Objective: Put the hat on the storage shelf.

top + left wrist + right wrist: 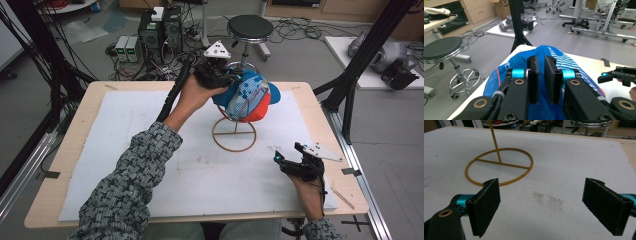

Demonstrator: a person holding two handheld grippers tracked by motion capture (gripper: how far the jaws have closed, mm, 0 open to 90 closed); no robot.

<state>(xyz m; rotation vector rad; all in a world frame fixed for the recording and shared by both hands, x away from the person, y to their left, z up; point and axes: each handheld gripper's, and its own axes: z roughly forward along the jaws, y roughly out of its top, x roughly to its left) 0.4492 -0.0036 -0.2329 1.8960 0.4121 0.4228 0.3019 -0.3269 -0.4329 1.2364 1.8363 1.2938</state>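
Blue-and-orange fabric cap point(248, 97), one, on one gold wire stand point(234, 134); we see our left gripper point(541, 80), jaws narrowly parted, directly over it; right gripper point(549, 202) gapes wide.

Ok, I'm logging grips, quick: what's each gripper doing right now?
Left gripper: jaws nearly closed over the blue cap, nothing visibly pinched between the pads.
Right gripper: wide open, empty, above the white mat.

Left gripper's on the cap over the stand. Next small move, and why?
Probably open the left gripper a bit wider and draw it back off the cap. The cap already sits on the gold wire stand, and the fingers stand only a narrow gap apart, with no fabric visibly pinched. The right gripper rests open on the table.
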